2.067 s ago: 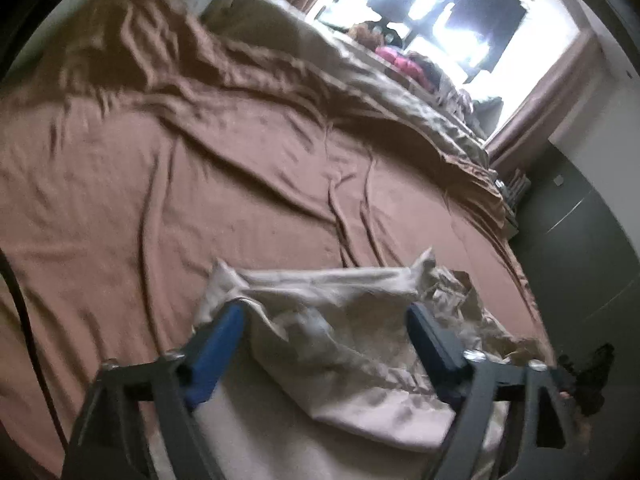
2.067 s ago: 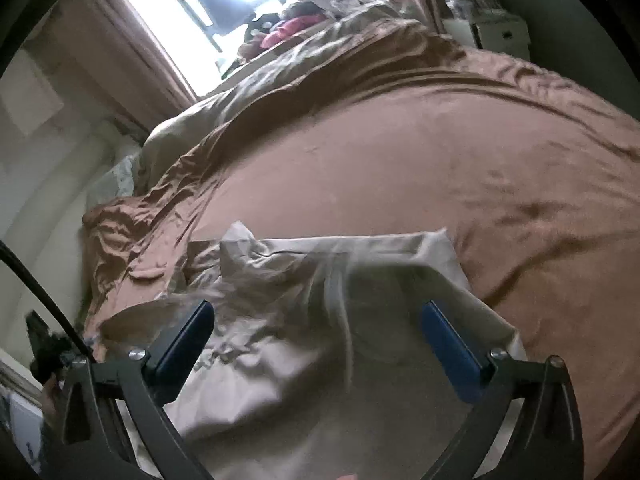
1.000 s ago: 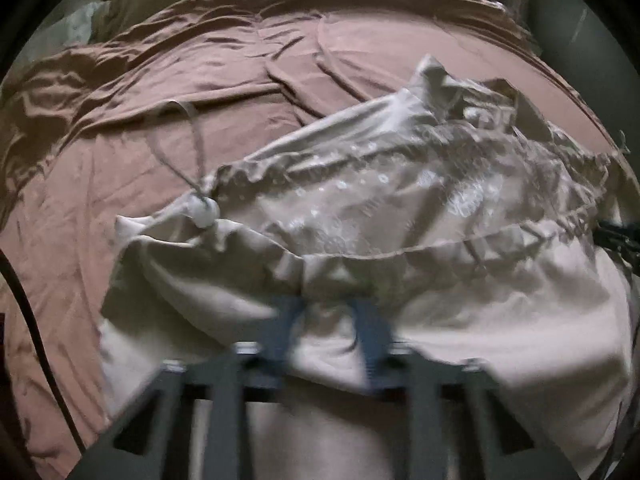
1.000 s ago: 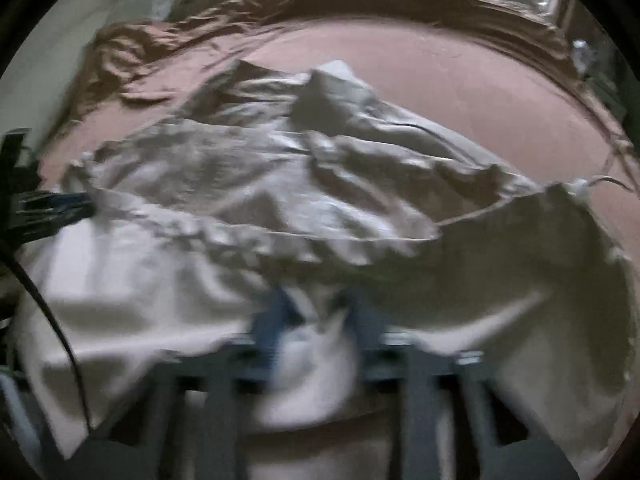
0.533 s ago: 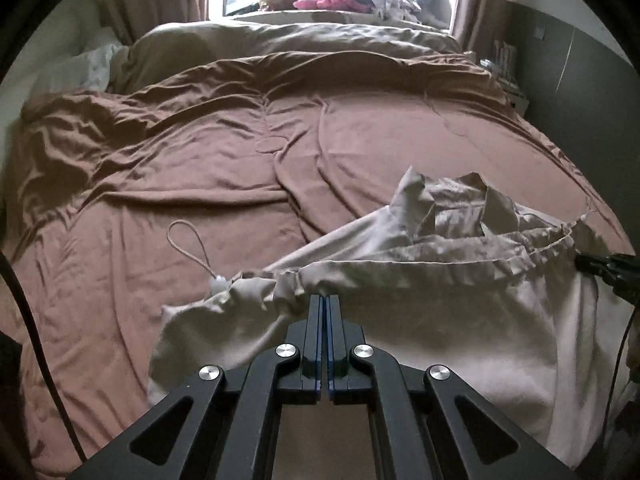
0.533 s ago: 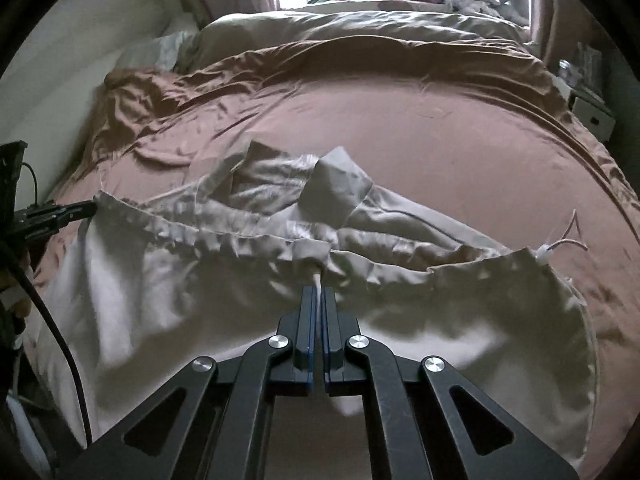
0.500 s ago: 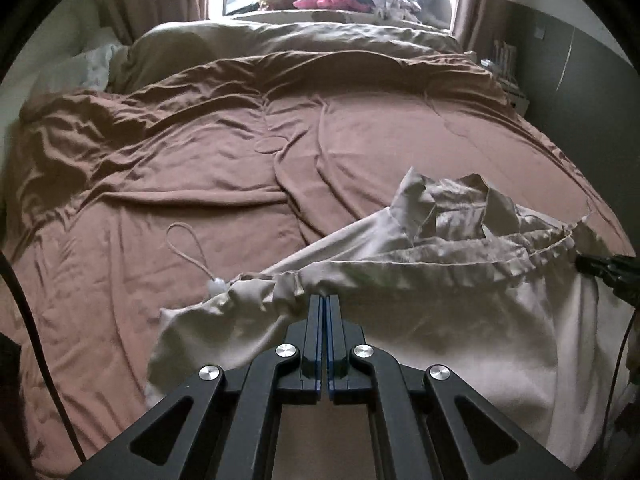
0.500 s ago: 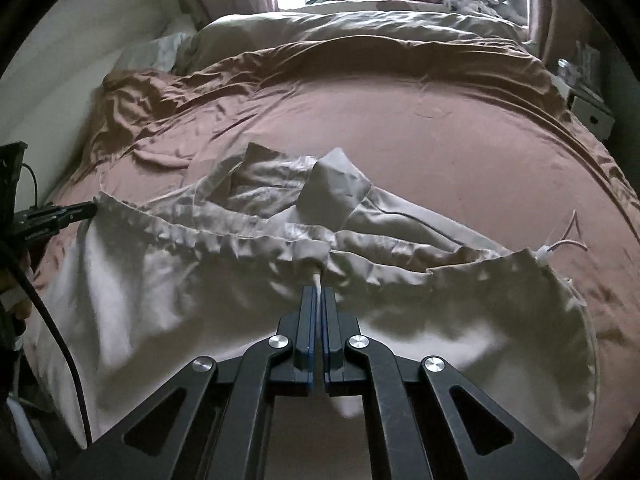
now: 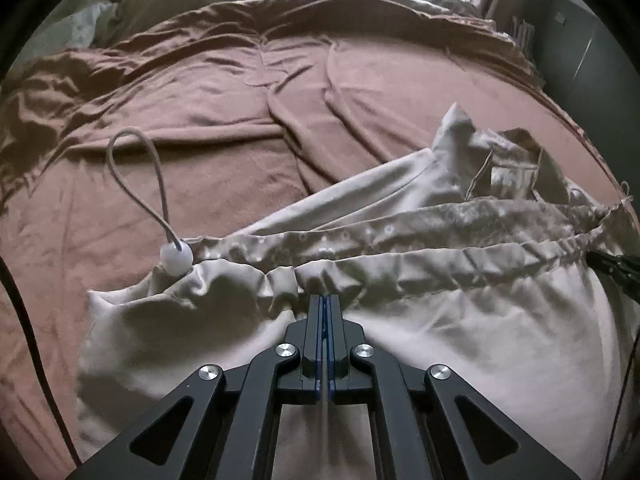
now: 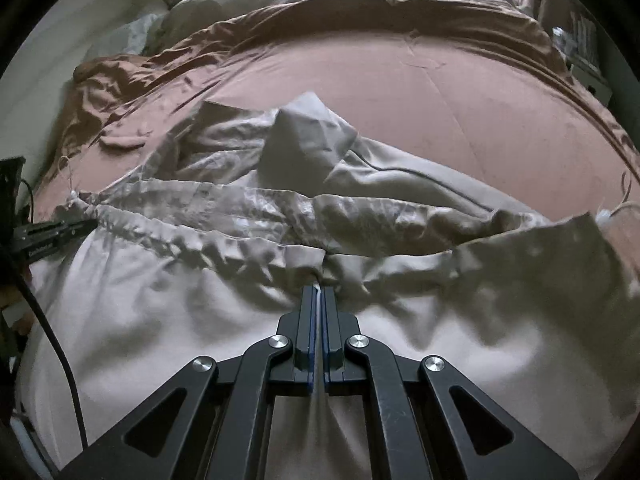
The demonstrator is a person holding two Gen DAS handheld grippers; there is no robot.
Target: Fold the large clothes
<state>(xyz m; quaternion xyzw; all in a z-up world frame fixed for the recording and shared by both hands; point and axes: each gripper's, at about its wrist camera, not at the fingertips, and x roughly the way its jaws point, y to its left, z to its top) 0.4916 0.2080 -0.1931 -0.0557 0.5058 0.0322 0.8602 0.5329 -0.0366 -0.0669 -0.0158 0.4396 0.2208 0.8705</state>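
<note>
Left gripper point(image 9: 325, 300) and right gripper point(image 10: 317, 290) reach forward, each clamped on the beige garment's point(image 9: 480, 320) gathered hem above the brown bedspread point(image 9: 200, 120). The garment's near part is cut off below.

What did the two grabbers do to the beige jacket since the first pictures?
Both grippers, left and right, began with fingers open above the beige jacket, then shut on its gathered hem and drew it across the brown blanket. The blanket stayed put.

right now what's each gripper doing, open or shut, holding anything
Left gripper: shut on the gathered hem of the beige garment.
Right gripper: shut on the same hem of the beige garment.
</note>
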